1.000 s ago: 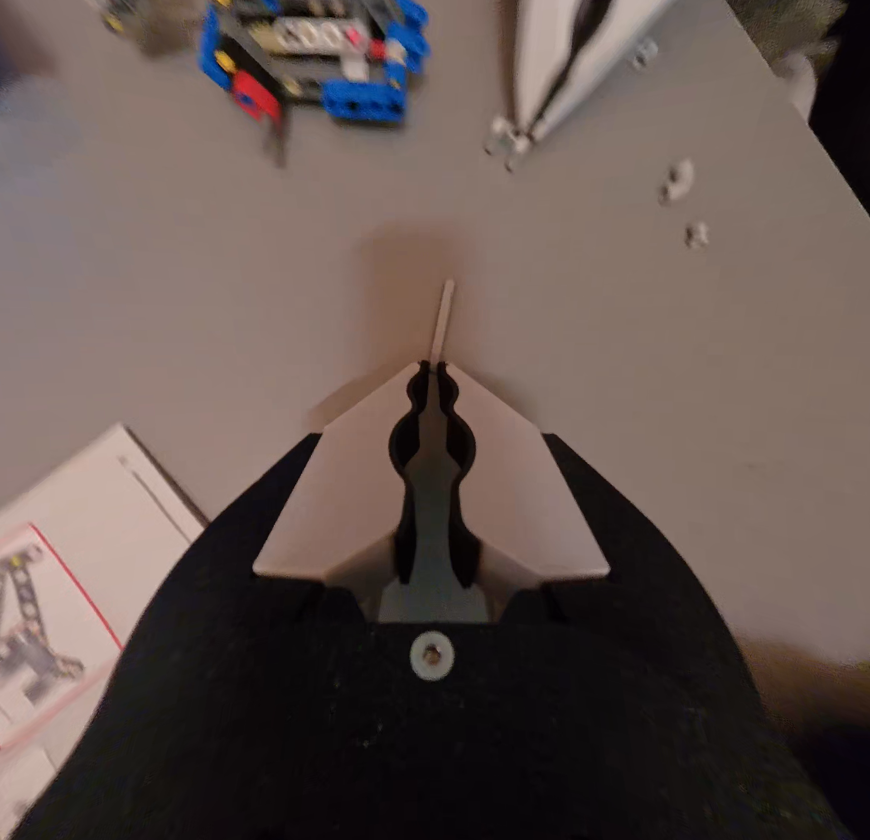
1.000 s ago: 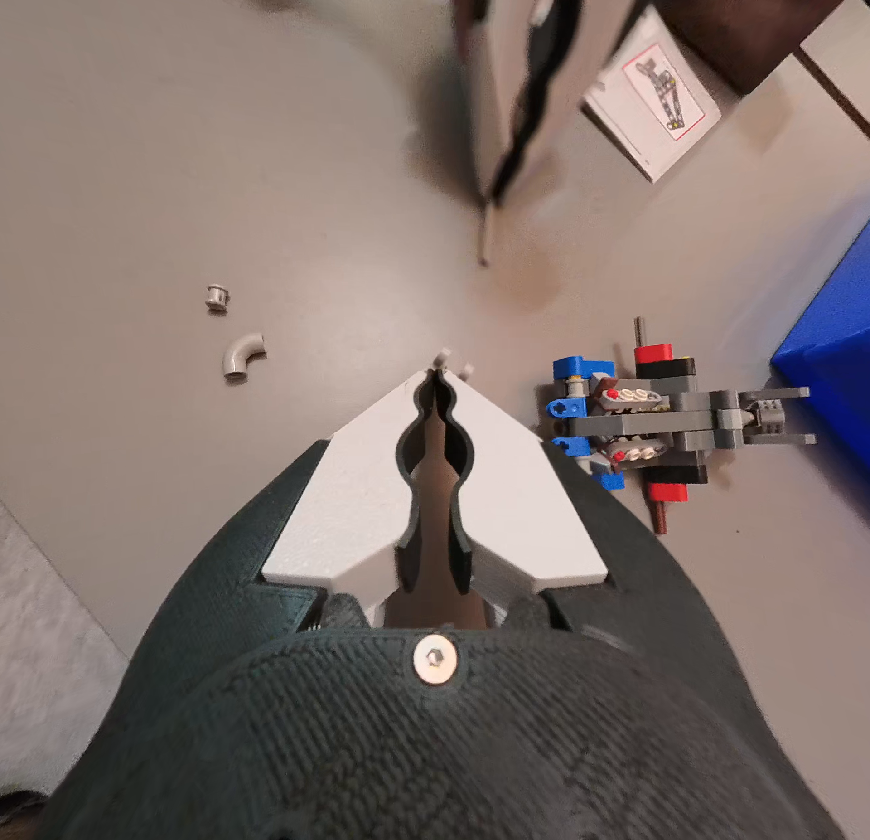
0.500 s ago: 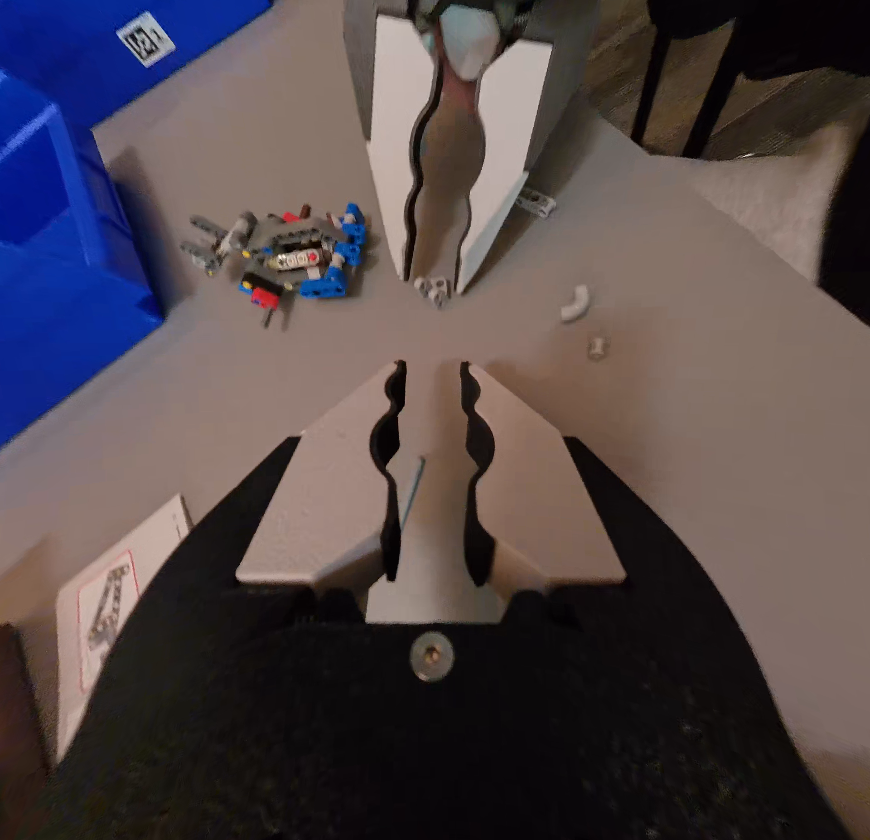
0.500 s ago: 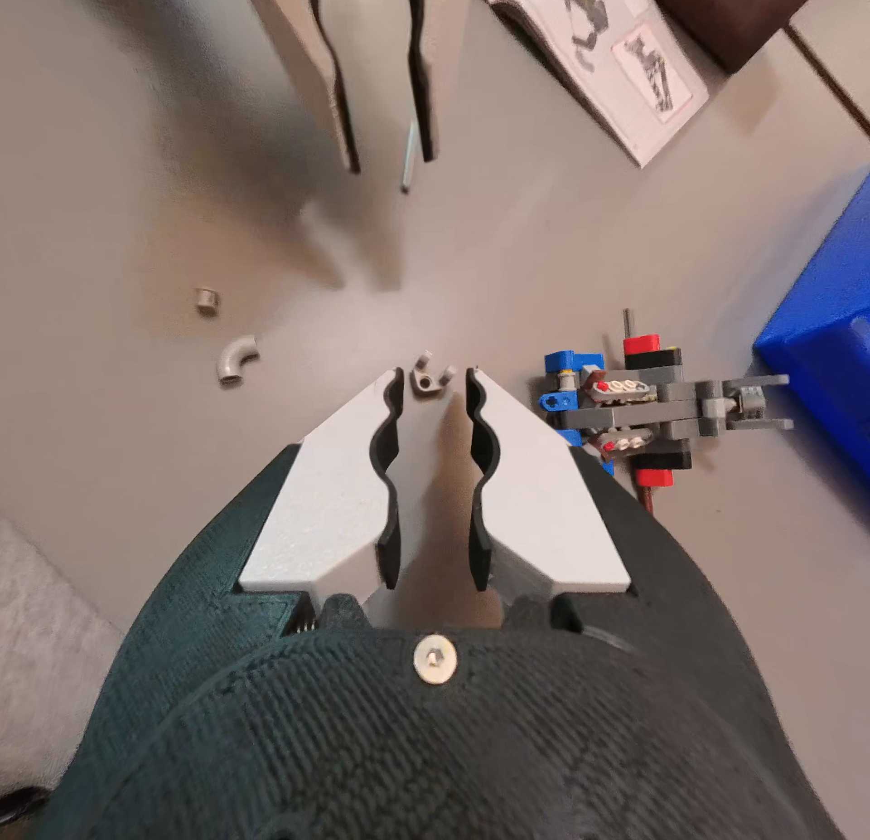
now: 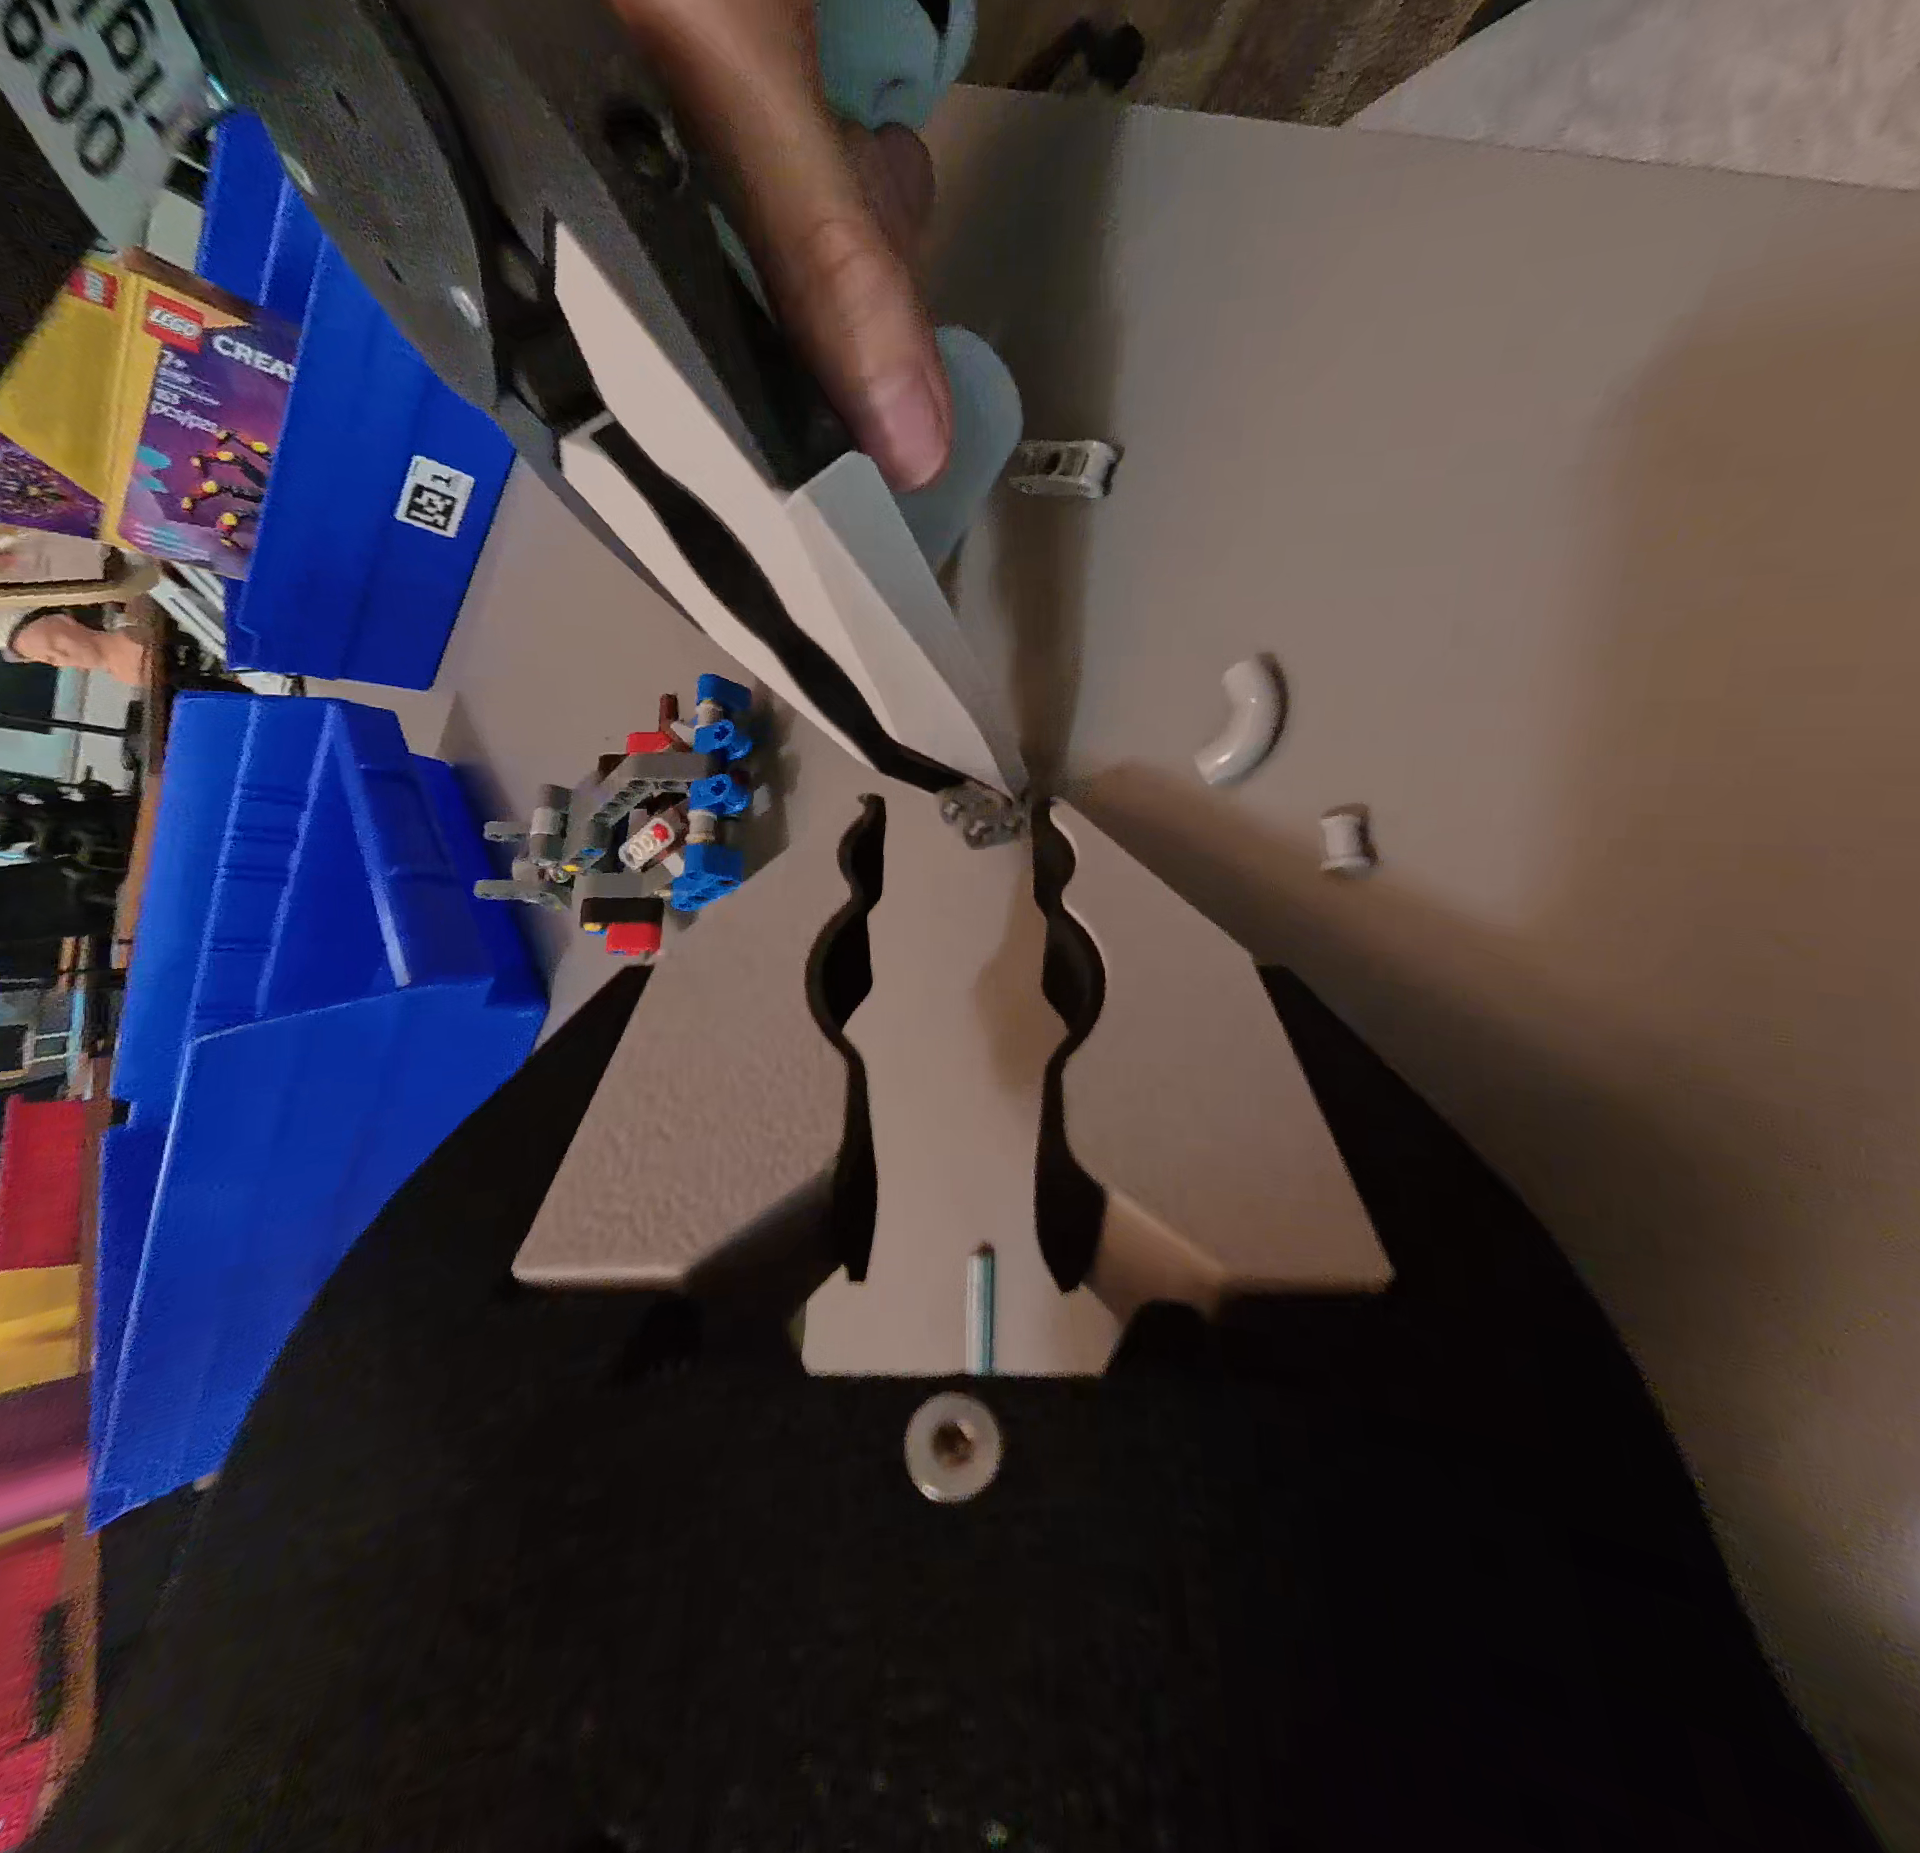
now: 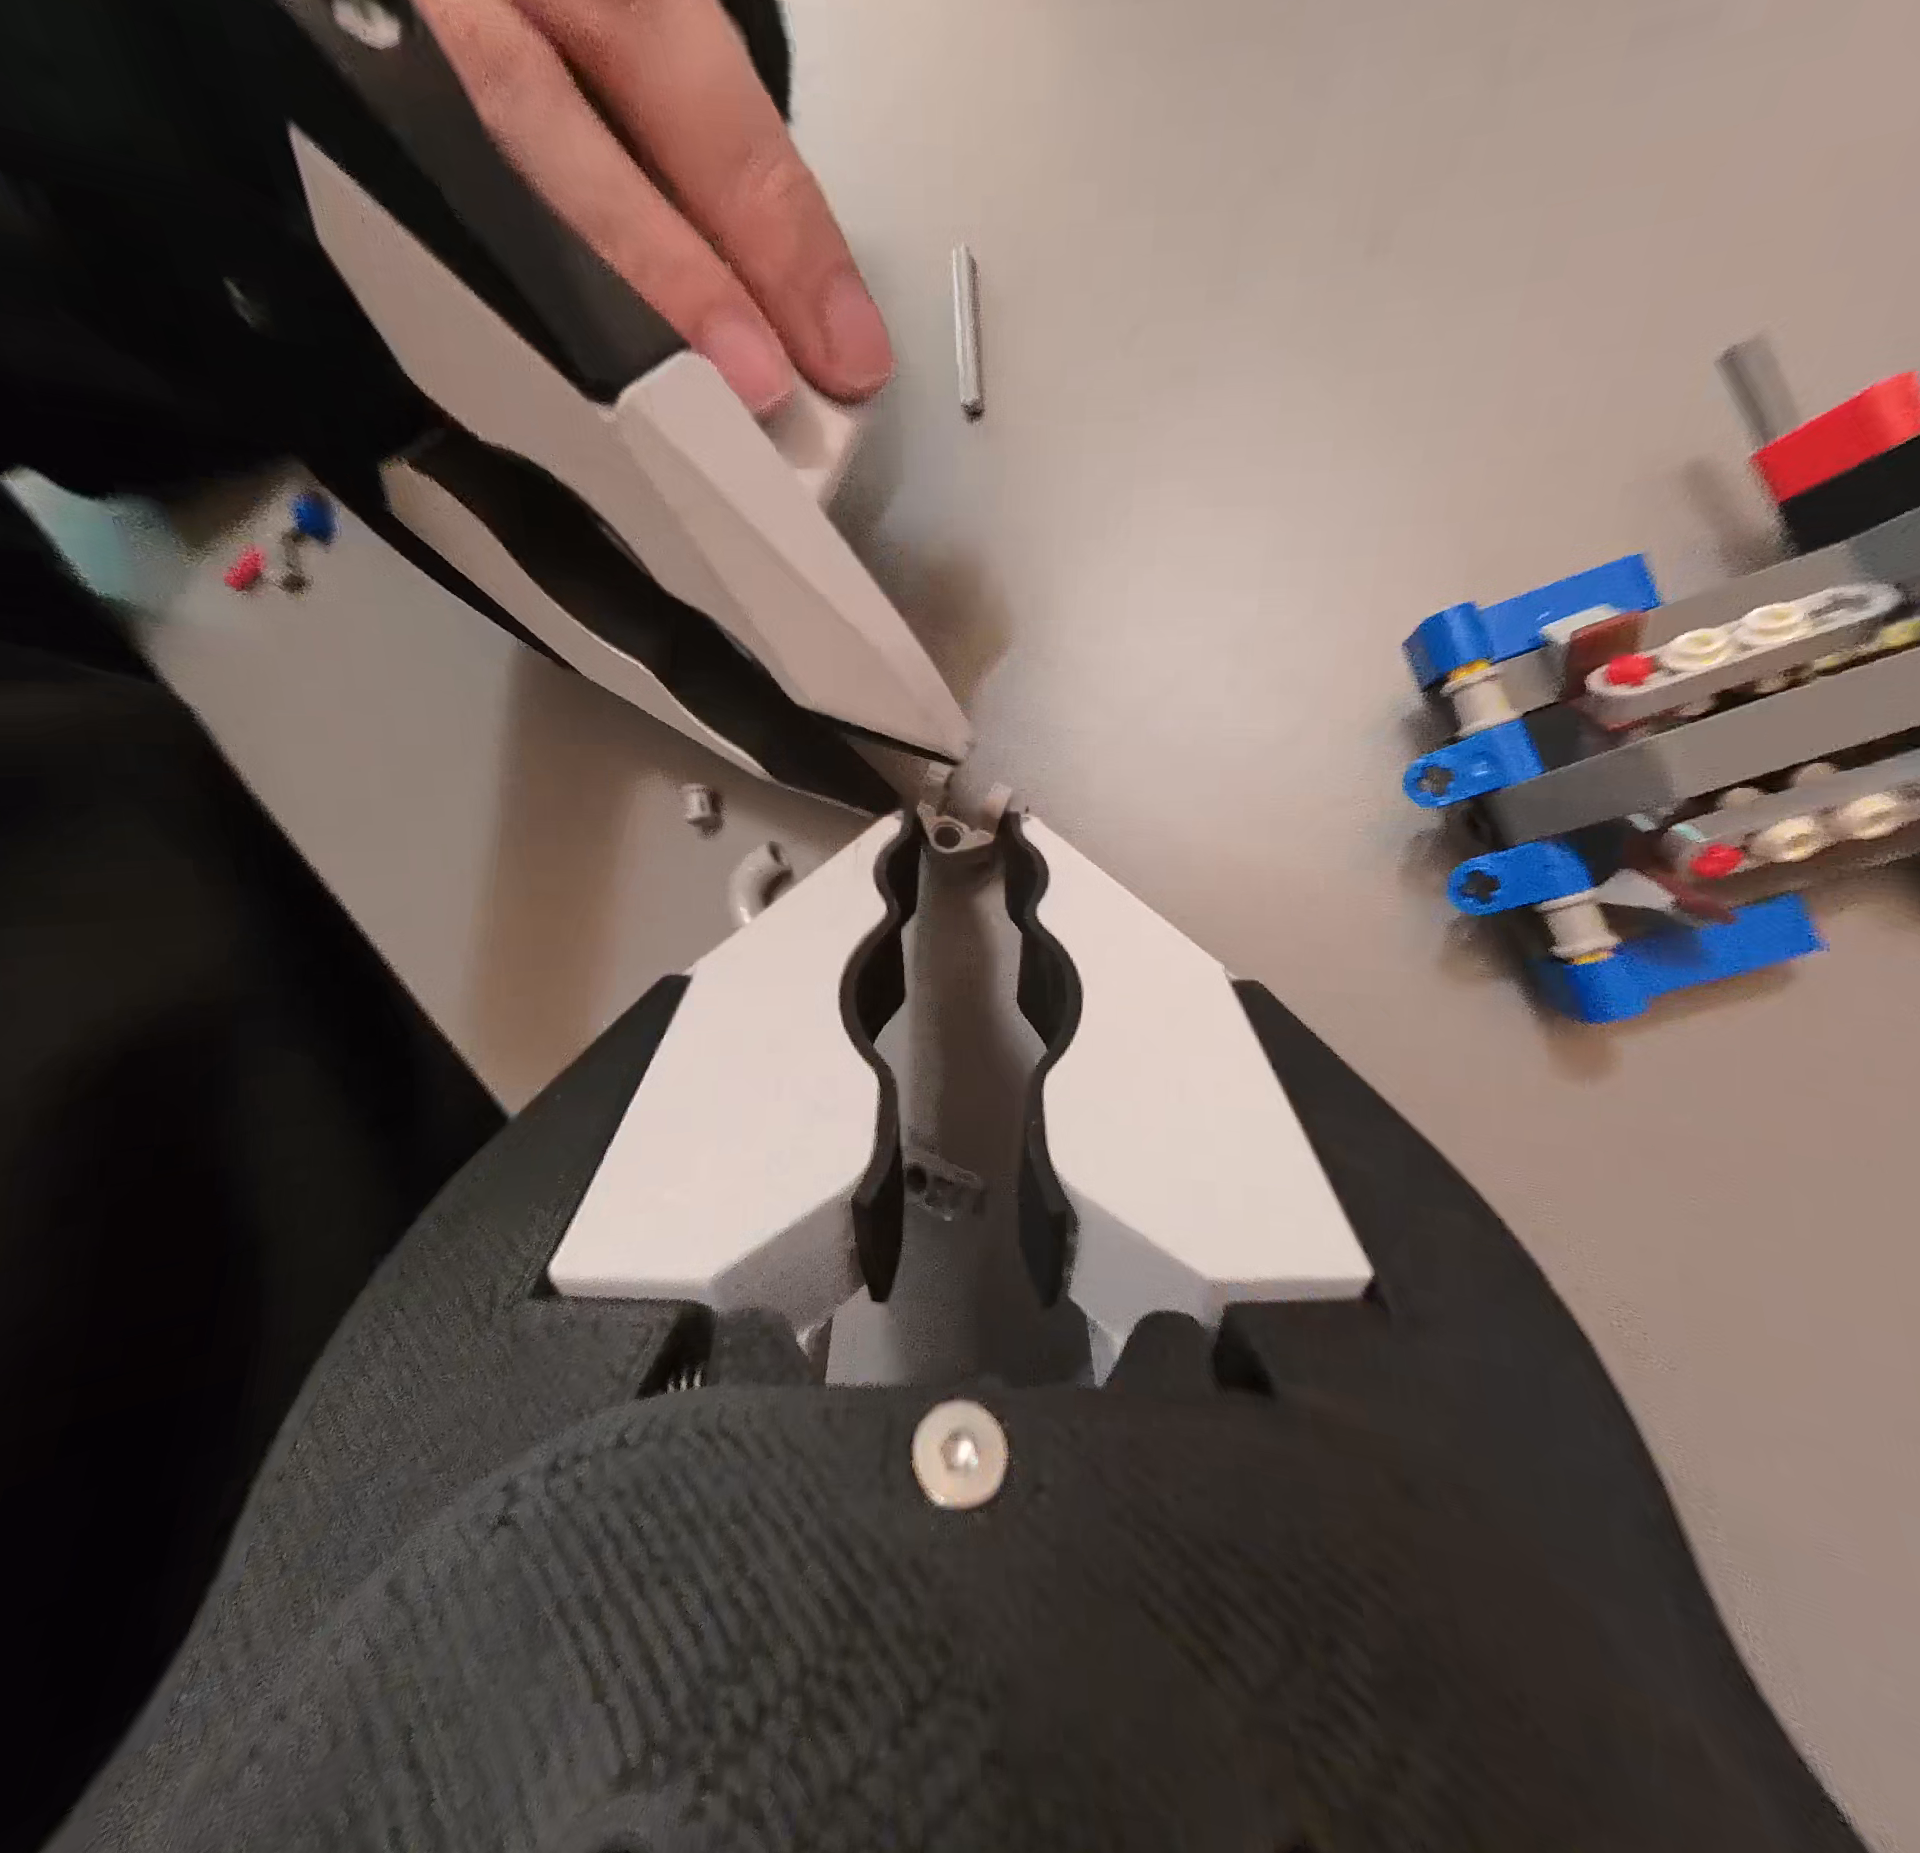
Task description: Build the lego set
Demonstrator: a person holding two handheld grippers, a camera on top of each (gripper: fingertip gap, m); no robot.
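Observation:
My right gripper point(image 6: 958, 832) is shut on a small grey connector piece point(image 6: 951, 835), with both pads against its sides. In the left wrist view it point(image 5: 992, 790) comes in from the upper left, its tips closed on the same connector point(image 5: 977, 818). My left gripper point(image 5: 954, 816) is open and holds nothing. Its right fingertip point(image 5: 1044, 837) is right beside the connector. A thin grey axle point(image 5: 980, 1304) lies loose on the table under the left gripper, and also shows in the right wrist view point(image 6: 968, 333).
A blue, grey and red brick model point(image 5: 644, 837) point(image 6: 1662, 764) lies by two blue bins point(image 5: 312, 972). A curved grey tube point(image 5: 1242, 723), a small bush point(image 5: 1345, 840) and another grey connector point(image 5: 1065, 466) lie on the grey table point(image 5: 1455, 453). A toy box point(image 5: 156, 432) stands behind. Both grippers' tips are roughly 10 centimetres from the thin grey axle point(image 5: 980, 1304). It turns up in the right wrist view point(image 6: 970, 364) as well.
My left gripper opened and let the axle drop on the table. My right gripper opened, then shut on the small grey connector. Both grippers moved tip to tip.

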